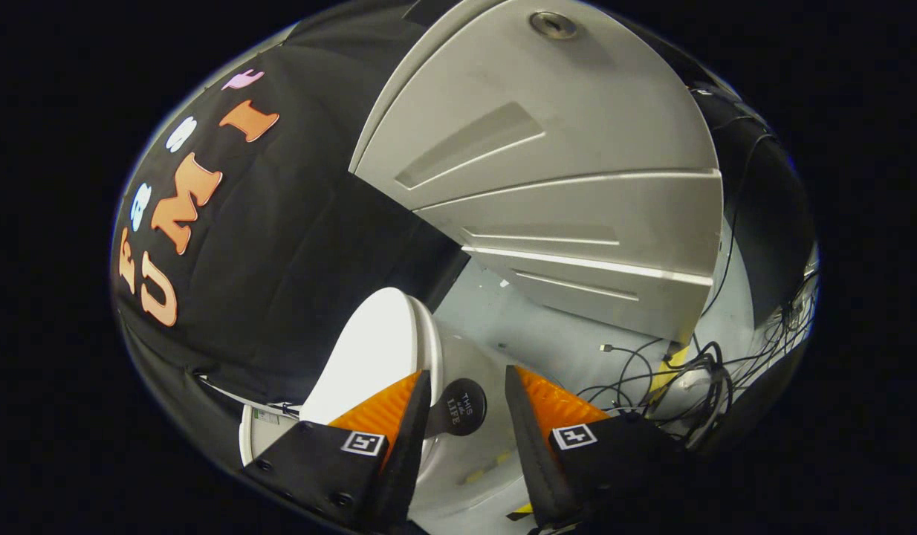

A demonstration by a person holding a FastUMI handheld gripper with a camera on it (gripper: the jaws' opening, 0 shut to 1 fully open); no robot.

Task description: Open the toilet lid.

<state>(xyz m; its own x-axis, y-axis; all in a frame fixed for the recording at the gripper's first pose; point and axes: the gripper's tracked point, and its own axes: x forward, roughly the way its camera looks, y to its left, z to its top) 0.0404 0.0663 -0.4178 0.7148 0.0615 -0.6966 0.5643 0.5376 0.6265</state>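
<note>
Tongs are hanging spread apart with nothing between them while I am seeing the white toilet lid standing up, so opening is looking almost done.

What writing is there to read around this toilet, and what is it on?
"THIS" and "LIFE": on the black disc between the open fingers of the gripper; the word between them is too small.
Small sticker left of the fingers: too small to read.
Squares on the fingers: patterns, no words.
</note>
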